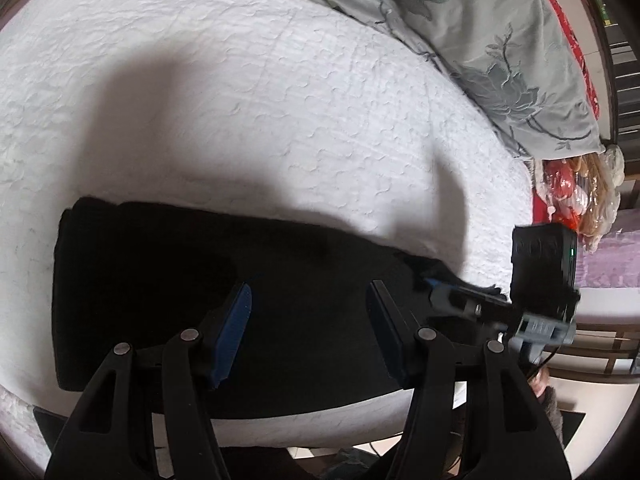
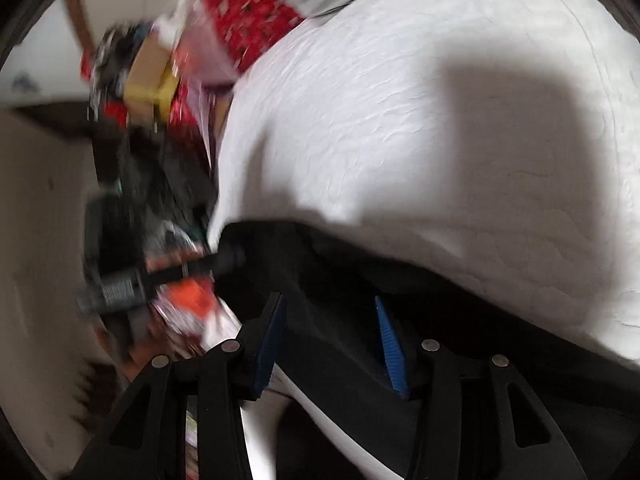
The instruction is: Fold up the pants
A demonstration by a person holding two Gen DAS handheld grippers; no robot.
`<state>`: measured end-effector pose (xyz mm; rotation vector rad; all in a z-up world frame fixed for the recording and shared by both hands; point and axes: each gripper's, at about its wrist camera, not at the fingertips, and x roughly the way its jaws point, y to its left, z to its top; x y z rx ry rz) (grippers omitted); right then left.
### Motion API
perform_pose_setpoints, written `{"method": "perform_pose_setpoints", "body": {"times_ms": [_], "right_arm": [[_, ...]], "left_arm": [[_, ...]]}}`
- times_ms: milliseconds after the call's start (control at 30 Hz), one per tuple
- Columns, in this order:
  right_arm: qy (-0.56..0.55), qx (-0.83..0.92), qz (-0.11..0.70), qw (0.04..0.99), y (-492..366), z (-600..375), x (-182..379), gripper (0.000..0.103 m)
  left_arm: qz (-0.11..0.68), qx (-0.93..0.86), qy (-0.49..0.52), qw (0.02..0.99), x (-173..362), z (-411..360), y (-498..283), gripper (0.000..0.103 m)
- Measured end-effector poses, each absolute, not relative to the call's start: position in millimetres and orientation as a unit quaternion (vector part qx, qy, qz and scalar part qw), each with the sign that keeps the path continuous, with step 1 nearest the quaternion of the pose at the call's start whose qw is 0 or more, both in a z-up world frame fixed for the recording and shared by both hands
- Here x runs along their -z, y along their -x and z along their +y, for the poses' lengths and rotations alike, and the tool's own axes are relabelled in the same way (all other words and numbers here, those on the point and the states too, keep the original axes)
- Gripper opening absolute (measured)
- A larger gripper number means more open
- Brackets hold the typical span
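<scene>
Black folded pants (image 1: 192, 292) on quilted white bedspread (image 1: 240, 100); left claw (image 1: 308, 300) and right claw (image 2: 330, 320) both apart

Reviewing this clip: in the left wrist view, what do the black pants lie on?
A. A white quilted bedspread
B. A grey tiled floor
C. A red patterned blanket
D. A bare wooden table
A: the black pants lie as a flat folded rectangle on the white quilted bedspread, with the open left gripper over them and a floral pillow at the far edge.
</scene>
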<state>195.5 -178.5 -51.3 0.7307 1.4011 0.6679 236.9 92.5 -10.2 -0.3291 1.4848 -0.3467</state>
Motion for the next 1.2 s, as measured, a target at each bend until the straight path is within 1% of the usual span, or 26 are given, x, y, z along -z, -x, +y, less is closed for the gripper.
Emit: {"method": "perform_pose_setpoints", "body": {"times_ms": [67, 100, 167, 200, 333, 600, 633, 667, 767, 833, 900, 967, 1033, 1067, 1100, 1133, 1200], "right_arm": [[-0.333, -0.288, 0.624, 0.645, -199.3, -172.6, 59.0, 0.048], [-0.331, -0.284, 0.627, 0.645, -199.9, -168.3, 61.2, 0.044], [-0.3, -0.281, 0.619, 0.669, -197.8, -158.3, 54.4, 0.016], [-0.282, -0.283, 0.613, 0.681, -196.1, -154.9, 48.6, 0.007], [-0.233, -0.267, 0.579, 0.735, -195.3, -152.2, 25.1, 0.006], [-0.14, -0.237, 0.583, 0.764, -200.3, -136.5, 29.6, 0.008], [-0.148, -0.236, 0.582, 0.764, -199.5, -140.8, 28.3, 0.011], [-0.166, -0.227, 0.574, 0.769, -198.9, -149.8, 24.1, 0.016], [-0.226, -0.214, 0.555, 0.771, -196.2, -180.4, 14.5, 0.018], [-0.24, -0.223, 0.558, 0.762, -190.0, -193.2, 13.4, 0.032], [-0.217, -0.226, 0.566, 0.762, -181.9, -195.8, 15.7, 0.04], [-0.2, -0.233, 0.574, 0.759, -175.4, -191.6, 21.8, 0.04], [-0.174, -0.235, 0.583, 0.758, -172.3, -181.8, 28.0, 0.039], [-0.137, -0.225, 0.58, 0.771, -170.0, -174.5, 28.7, 0.032], [-0.108, -0.224, 0.579, 0.776, -168.7, -168.0, 28.4, 0.019], [-0.083, -0.22, 0.578, 0.782, -167.7, -163.6, 27.2, 0.009], [-0.088, -0.216, 0.578, 0.782, -169.3, -164.6, 24.8, 0.009]], "left_arm": [[0.673, 0.15, 0.141, 0.71, 14.6, 96.2, -234.7, 0.058], [0.675, 0.145, 0.14, 0.709, 17.6, 98.7, -233.7, 0.058], [0.679, 0.14, 0.144, 0.706, 24.2, 104.0, -231.9, 0.058], [0.677, 0.14, 0.153, 0.707, 26.6, 105.8, -231.5, 0.058], [0.677, 0.139, 0.163, 0.704, 34.1, 110.5, -230.2, 0.058], [0.67, 0.136, 0.146, 0.715, 32.7, 107.2, -225.0, 0.058], [0.663, 0.136, 0.147, 0.721, 27.7, 109.3, -222.6, 0.058], [0.658, 0.136, 0.145, 0.727, 24.0, 111.4, -221.0, 0.058], [0.626, 0.145, 0.155, 0.751, 6.3, 127.8, -215.2, 0.058], [0.618, 0.146, 0.172, 0.753, 3.8, 138.7, -214.6, 0.058], [0.623, 0.147, 0.198, 0.742, 8.6, 146.8, -214.8, 0.059], [0.637, 0.149, 0.204, 0.728, 17.5, 146.3, -214.5, 0.059], [0.642, 0.137, 0.186, 0.731, 23.3, 139.4, -212.9, 0.059], [0.64, 0.126, 0.169, 0.739, 23.0, 135.4, -212.3, 0.059], [0.636, 0.121, 0.161, 0.745, 21.8, 130.6, -212.9, 0.059], [0.63, 0.12, 0.156, 0.751, 19.1, 129.3, -212.6, 0.059], [0.615, 0.124, 0.155, 0.763, 7.1, 130.7, -217.2, 0.059]]}}
